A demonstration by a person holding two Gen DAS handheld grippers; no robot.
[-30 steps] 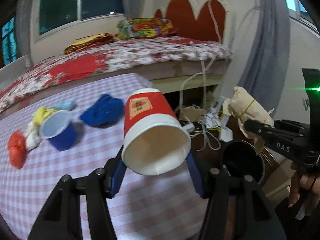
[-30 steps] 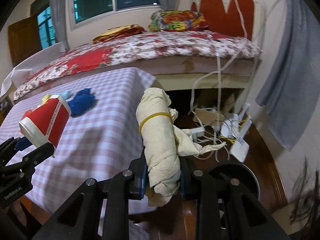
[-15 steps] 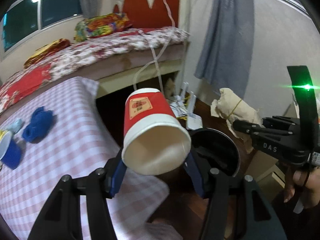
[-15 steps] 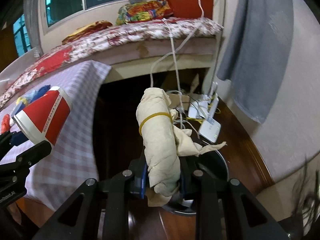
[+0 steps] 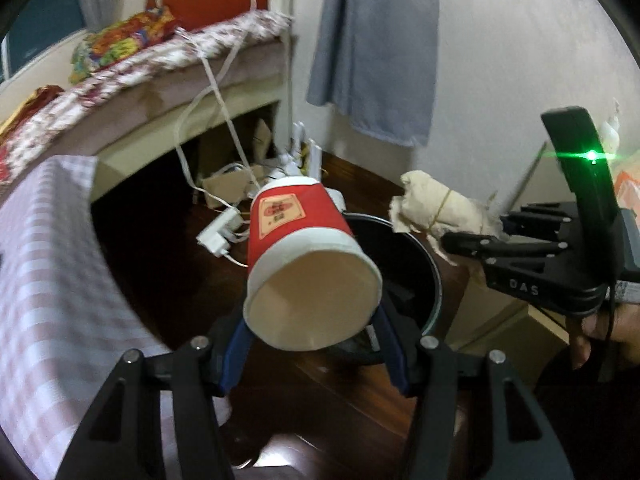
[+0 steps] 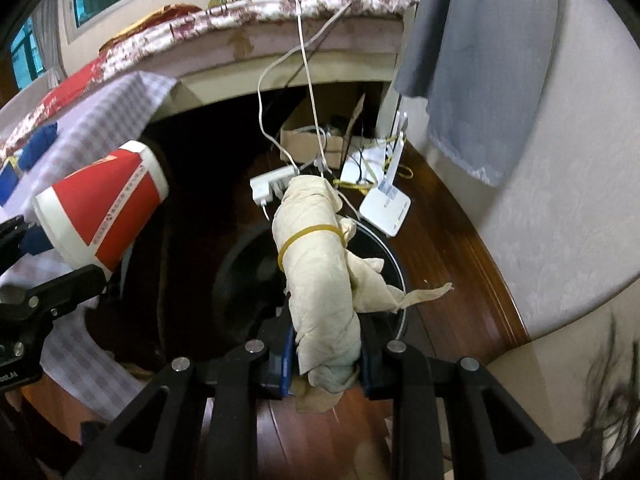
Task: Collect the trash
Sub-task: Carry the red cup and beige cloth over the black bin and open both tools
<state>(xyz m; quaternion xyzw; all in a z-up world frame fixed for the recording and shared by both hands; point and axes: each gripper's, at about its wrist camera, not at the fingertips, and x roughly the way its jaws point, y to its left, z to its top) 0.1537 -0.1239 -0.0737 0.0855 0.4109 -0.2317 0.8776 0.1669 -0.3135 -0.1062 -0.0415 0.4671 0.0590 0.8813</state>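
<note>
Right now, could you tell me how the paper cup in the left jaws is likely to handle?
The red paper cup looks empty, so probably light. Its thin wall may crush under a tighter squeeze. Its round, tapered shape suggests it could roll if it missed the black bin.

A: Left gripper (image 5: 316, 354): matte black linkage arms, silver screw heads at the joints, blue pads on the fingers (image 5: 236, 350).

B: Right gripper (image 6: 325, 350) built the same, black with blue pads, silver screws. Seen beside the left gripper, it carries white "DAS" lettering, a black upright fin with a green light, and bare fingers of the right hand (image 5: 608, 334) on its handle.
</note>
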